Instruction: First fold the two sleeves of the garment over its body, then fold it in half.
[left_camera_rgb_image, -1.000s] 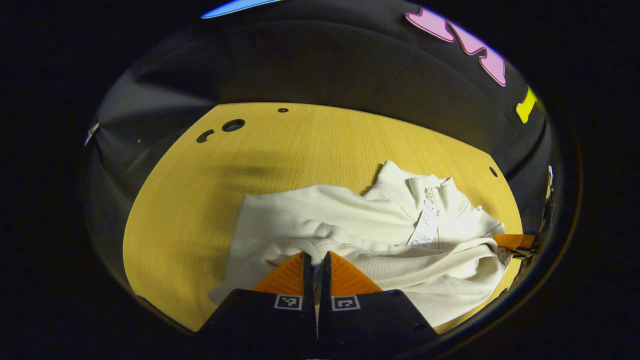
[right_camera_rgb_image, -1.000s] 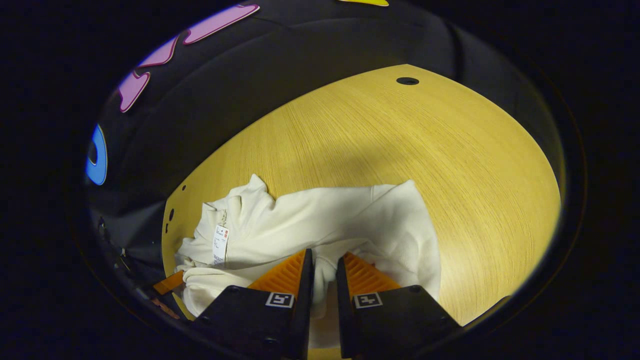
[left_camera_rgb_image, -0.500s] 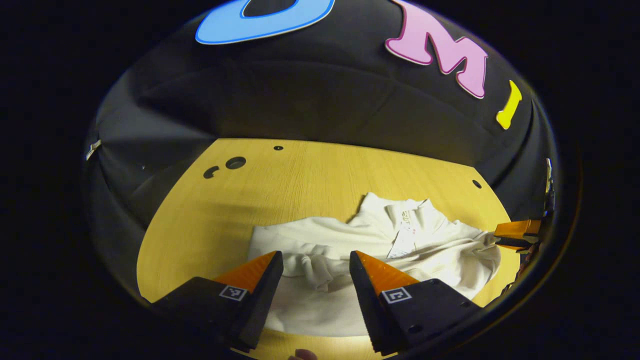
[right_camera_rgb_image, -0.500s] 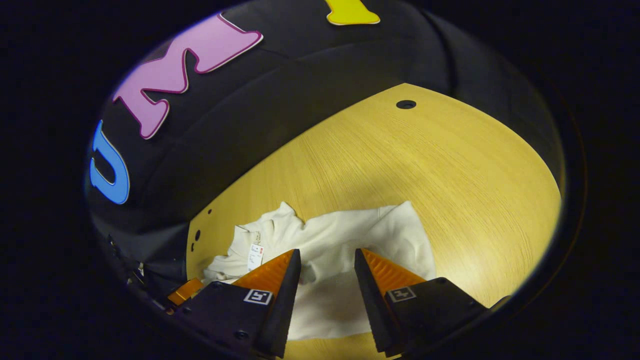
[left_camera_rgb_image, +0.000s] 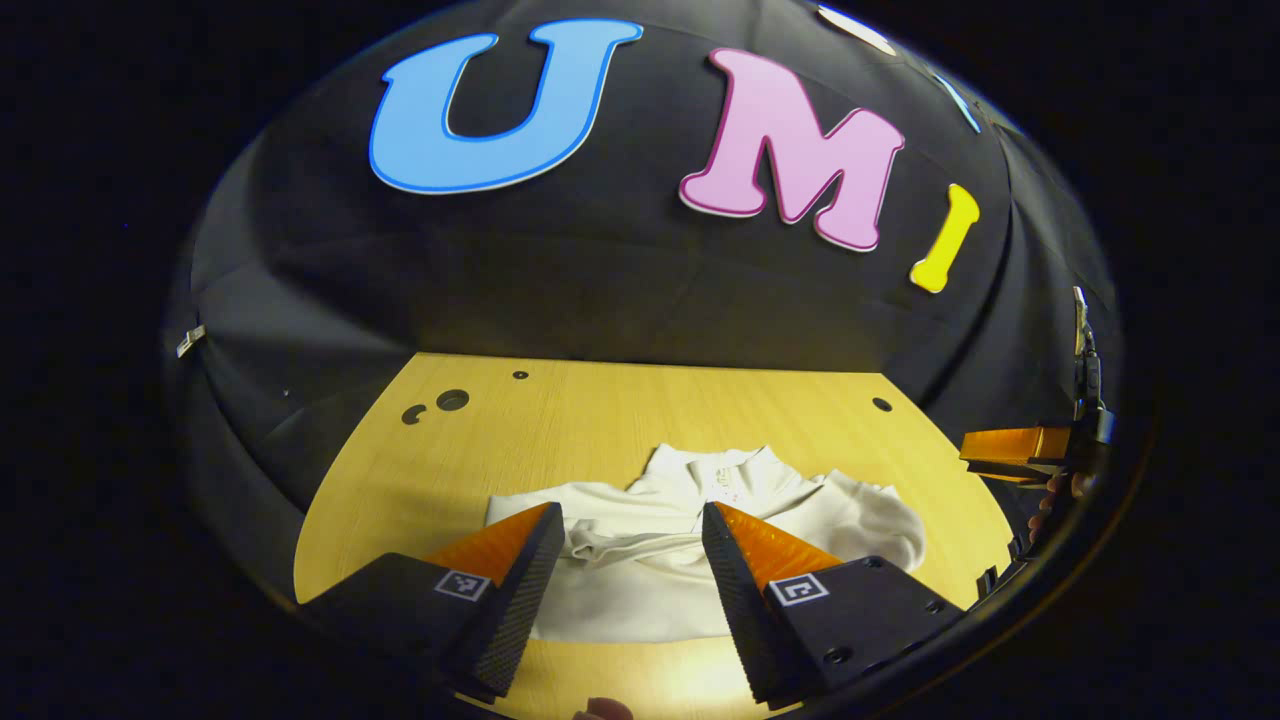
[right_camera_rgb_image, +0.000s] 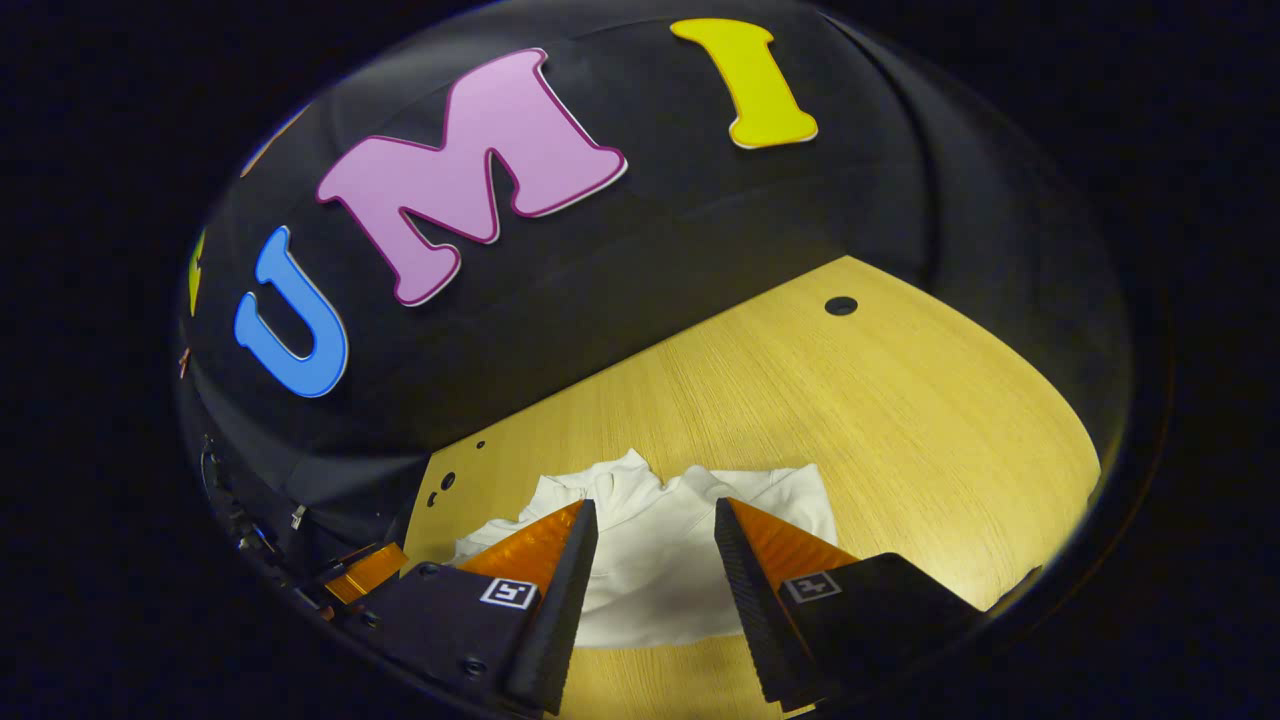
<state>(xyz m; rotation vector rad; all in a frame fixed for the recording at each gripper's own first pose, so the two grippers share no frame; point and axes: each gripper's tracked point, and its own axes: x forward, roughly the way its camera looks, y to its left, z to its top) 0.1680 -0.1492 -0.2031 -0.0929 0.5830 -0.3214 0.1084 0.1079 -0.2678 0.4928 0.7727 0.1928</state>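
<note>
A cream-white garment (left_camera_rgb_image: 640, 570) lies folded into a compact bundle on the wooden table (left_camera_rgb_image: 600, 420), its collar toward the far side. My left gripper (left_camera_rgb_image: 628, 522) hovers open above its near part, holding nothing. In the right gripper view the same garment (right_camera_rgb_image: 650, 560) lies flat with its collar at the far edge, and my right gripper (right_camera_rgb_image: 655, 515) stands open over it with nothing between its fingers. The right gripper (left_camera_rgb_image: 1015, 452) also shows at the right edge of the left gripper view, lifted off the cloth. The left gripper's finger (right_camera_rgb_image: 365, 572) peeks in low at the left of the right gripper view.
The table (right_camera_rgb_image: 900, 400) has small round holes near its far corners (left_camera_rgb_image: 452, 400) (right_camera_rgb_image: 840, 305). Bare wood spreads to the left of, right of and behind the garment. The black cloth wall (left_camera_rgb_image: 600, 270) rises right behind the table's far edge.
Both grippers, shut on the cloth one second ago, have opened, let the garment drop folded on the table, then lifted and drawn back from it.
</note>
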